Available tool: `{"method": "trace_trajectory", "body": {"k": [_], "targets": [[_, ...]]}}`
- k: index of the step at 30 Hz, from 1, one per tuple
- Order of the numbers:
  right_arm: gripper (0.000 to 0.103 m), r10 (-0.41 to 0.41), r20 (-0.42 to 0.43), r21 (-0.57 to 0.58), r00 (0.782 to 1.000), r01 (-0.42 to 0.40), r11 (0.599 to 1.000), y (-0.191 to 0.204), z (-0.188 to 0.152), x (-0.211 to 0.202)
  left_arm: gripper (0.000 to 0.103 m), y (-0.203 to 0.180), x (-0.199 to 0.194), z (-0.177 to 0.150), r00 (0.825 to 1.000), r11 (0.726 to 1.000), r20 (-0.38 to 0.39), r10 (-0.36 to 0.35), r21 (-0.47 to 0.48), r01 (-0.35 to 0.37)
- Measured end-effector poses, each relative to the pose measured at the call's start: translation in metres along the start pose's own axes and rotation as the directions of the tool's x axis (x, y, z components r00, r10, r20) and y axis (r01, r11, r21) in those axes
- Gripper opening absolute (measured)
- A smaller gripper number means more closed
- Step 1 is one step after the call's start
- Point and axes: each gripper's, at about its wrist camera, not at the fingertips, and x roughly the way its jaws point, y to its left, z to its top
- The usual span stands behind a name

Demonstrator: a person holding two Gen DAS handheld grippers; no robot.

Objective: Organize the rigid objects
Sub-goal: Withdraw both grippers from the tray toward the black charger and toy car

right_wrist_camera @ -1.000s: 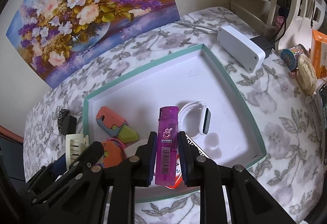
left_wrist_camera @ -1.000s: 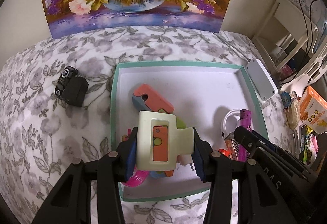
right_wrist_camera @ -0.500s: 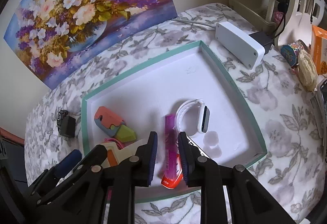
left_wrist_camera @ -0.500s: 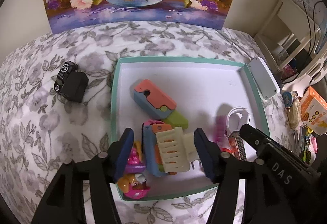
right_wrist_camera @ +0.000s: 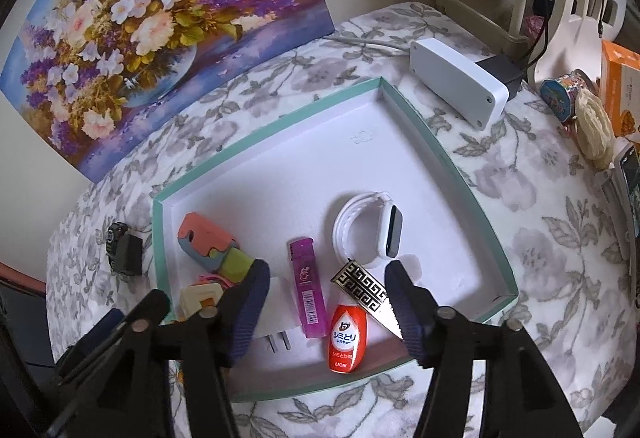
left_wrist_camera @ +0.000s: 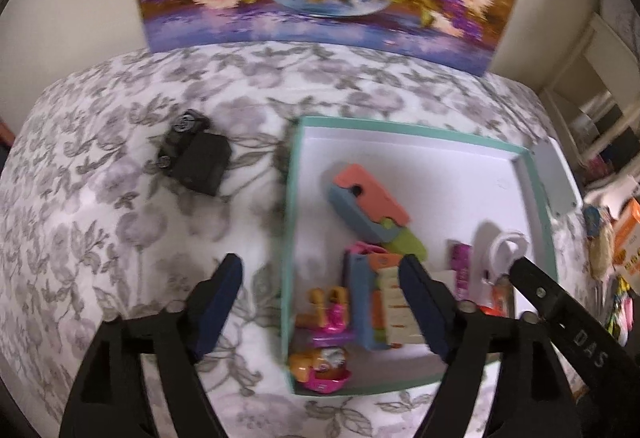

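Both grippers' jaws are opening, nothing pinched in either. The right gripper hangs over the near end of the tray; the purple lighter lies flat on the tray floor between its spread fingers, long axis running away from the gripper, pads clear of it on both sides.

Left gripper straddles the tray's left wall: left finger over the cloth outside the tray, right finger over the pile at the tray's near-left corner.

One thing is left outside: the black toy car, on the cloth left of the tray and beyond the left gripper, up and to the left of it. Its long axis looks slanted, though blur hides the detail. The left hand is clearly nearer, and the cloth between looks bare. It is probably the next pick.

In the tray, near end: red bottle and patterned blade, just right of the lighter, and a cream piece to its left. Mid tray: white watch and a coral-blue-green toy. The tray's far half is bare.

Beyond the tray's far right corner is a white box; a flower painting leans on the wall behind.
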Motion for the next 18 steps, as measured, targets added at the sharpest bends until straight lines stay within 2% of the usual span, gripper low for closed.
{"method": "trace_trajectory", "body": {"k": [4,6,9,12,13,18], "targets": [[0.075,0.005,-0.011,-0.014,1.000,-0.005,1.000,0.004,-0.001,0.004,0.089,0.014,0.001,0.002,0.999,0.998,0.007,0.043,-0.039,-0.042],[0.079,-0.002,-0.013,-0.021,1.000,0.002,1.000,0.006,-0.001,0.005,0.097,0.021,0.003,0.002,0.998,0.996,-0.001,0.069,-0.056,-0.069],[0.084,-0.017,-0.007,-0.038,1.000,0.017,0.999,0.010,-0.002,0.005,0.097,0.030,0.008,0.003,0.997,0.993,-0.016,0.080,-0.081,-0.081],[0.095,-0.014,-0.001,-0.054,1.000,0.014,0.998,0.014,-0.002,0.004,0.097,0.040,0.011,0.003,0.996,0.990,-0.030,0.083,-0.112,-0.086],[0.102,-0.012,0.001,-0.058,1.000,0.012,0.998,0.015,-0.002,0.004,0.097,0.042,0.012,0.002,0.996,0.989,-0.033,0.087,-0.120,-0.090],[0.103,-0.048,0.018,-0.094,0.999,0.050,0.994,0.022,-0.003,0.003,0.097,0.051,0.015,0.002,0.994,0.984,-0.041,0.099,-0.143,-0.104]]}}
